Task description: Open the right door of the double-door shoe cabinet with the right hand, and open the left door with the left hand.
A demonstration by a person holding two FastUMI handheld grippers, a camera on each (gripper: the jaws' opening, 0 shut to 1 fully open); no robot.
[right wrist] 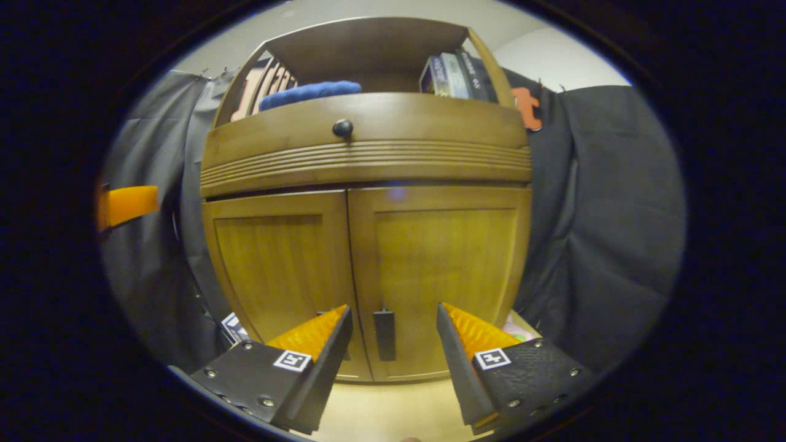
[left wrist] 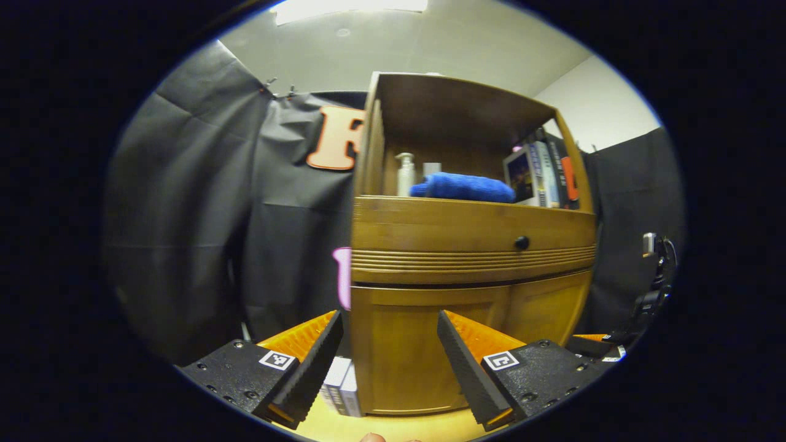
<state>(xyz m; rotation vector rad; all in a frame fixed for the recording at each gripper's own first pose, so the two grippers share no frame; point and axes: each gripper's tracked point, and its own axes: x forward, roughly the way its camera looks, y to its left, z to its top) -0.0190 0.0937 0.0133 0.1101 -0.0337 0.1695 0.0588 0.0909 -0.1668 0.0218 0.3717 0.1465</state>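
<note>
The wooden shoe cabinet (right wrist: 368, 159) stands straight ahead in the right gripper view, both lower doors closed. The right door (right wrist: 442, 258) has a dark vertical handle (right wrist: 385, 334) low at its inner edge. My right gripper (right wrist: 393, 328) is open, and that handle lies between its fingers, a little beyond the tips. The left door (right wrist: 276, 264) has its handle mostly hidden behind one finger. In the left gripper view the cabinet (left wrist: 473, 230) is seen from its left corner. My left gripper (left wrist: 390, 319) is open in front of the left door (left wrist: 399, 362), holding nothing.
A drawer with a black knob (right wrist: 342, 127) sits above the doors. The open shelf holds a blue towel (left wrist: 463, 186), a pump bottle (left wrist: 405, 174) and books (left wrist: 540, 175). Small boxes (left wrist: 341, 387) lean at the cabinet's left foot. Black cloth hangs on both sides.
</note>
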